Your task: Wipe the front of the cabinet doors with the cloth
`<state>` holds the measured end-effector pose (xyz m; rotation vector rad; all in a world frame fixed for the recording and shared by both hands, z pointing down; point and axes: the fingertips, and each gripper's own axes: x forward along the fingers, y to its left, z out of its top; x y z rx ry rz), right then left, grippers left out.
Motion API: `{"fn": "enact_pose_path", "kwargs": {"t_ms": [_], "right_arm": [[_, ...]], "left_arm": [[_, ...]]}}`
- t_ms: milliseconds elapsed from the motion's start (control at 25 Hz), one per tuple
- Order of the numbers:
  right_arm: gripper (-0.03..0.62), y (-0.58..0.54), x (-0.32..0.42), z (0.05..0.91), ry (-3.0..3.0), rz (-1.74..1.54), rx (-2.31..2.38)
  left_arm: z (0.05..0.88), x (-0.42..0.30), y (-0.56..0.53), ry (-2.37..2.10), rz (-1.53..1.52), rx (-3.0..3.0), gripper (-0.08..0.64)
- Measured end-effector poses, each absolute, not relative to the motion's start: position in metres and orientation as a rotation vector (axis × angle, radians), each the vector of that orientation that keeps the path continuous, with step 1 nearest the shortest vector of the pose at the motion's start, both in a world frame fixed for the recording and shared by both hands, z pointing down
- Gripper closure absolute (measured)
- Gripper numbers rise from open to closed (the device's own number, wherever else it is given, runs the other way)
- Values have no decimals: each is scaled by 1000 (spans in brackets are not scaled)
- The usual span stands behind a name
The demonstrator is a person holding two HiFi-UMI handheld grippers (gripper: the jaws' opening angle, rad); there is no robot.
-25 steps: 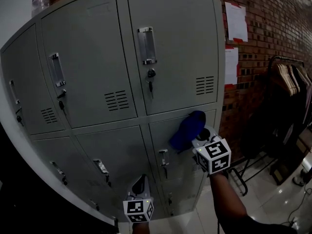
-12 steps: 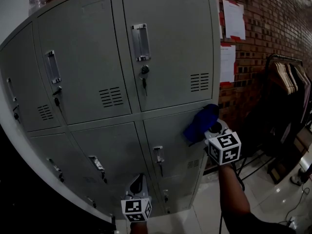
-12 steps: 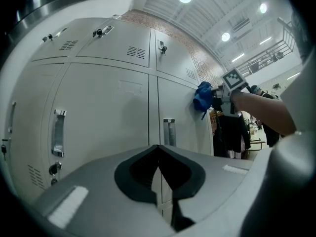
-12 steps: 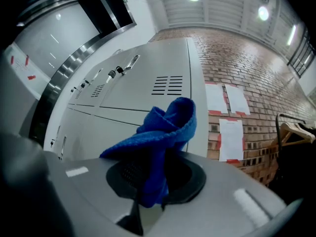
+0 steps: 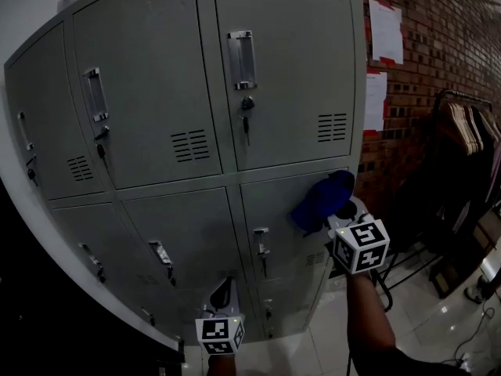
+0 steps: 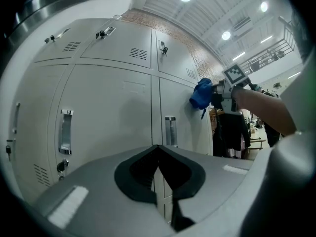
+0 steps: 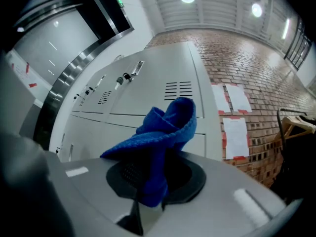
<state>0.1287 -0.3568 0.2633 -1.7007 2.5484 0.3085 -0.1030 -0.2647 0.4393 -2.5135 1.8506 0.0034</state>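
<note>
**Head view, with both gripper views.** Your right gripper [image 7: 149, 194] has its jaws pinched on a bunched blue cloth [image 7: 165, 127], which stands up out of them in a folded peak. In the head view the cloth lies against the lower right door [image 5: 274, 210] of the grey locker cabinet [image 5: 156, 84], high on that door near its right edge and just below the seam under the upper door. Your left gripper [image 6: 159, 169] is low in front of the lower doors, well apart from the cloth. Its jaws are pressed together with nothing between them. Each door carries a recessed metal handle [image 5: 241, 59], and the upper doors also have a louvred vent [image 5: 332, 128]. To the right of the cabinet stands a brick wall [image 5: 438, 45] bearing paper notices [image 5: 385, 31]. A rack of hangers [image 5: 466, 124] stands beyond it.
</note>
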Motion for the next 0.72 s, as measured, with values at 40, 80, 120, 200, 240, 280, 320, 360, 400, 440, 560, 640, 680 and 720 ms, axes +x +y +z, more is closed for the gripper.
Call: {"fn": "enact_pose_path", "kwargs": {"t_ms": [40,80,120,200,240,280,320,360,400,440,560,640,680,720], "right_arm": [[526,-355,115,268,2571,298,-1671],[526,-353,100,273,2597,284,-1641],[526,-351,84,280,2624,270,-1610],[526,-347,52,292,2680,249,-1549],[526,-346,37,297,2705,242,-1522],[526,-345,23,302,2728,236,-1497],[526,-345,11,305,2746,227,-1473],[526,-346,0,309,2761,219,-1455],[526,-348,-8,311,2772,213,-1443],[526,-350,-16,313,2779,211,-1438],[528,-354,-25,313,2767,223,-1460],[528,-356,-23,314,2754,223,-1470],[528,-357,-22,314,2753,223,-1469],[528,-357,-23,313,2755,223,-1466]], "left_arm": [[439,-105,-264,1852,4,-2512,543],[439,-107,-262,1853,4,-2511,543],[439,-109,-261,1854,4,-2509,543],[440,-115,-257,1861,3,-2505,543],[441,-119,-255,1866,2,-2502,543],[441,-122,-254,1871,1,-2500,543],[442,-125,-252,1875,0,-2497,543],[442,-128,-250,1878,1,-2495,543],[443,-131,-249,1880,1,-2492,543],[443,-134,-247,1883,2,-2490,543],[445,-144,-243,1901,-3,-2480,543],[447,-149,-242,1909,-7,-2477,543],[447,-150,-243,1913,-7,-2476,543],[448,-151,-243,1916,-6,-2476,543]]}}
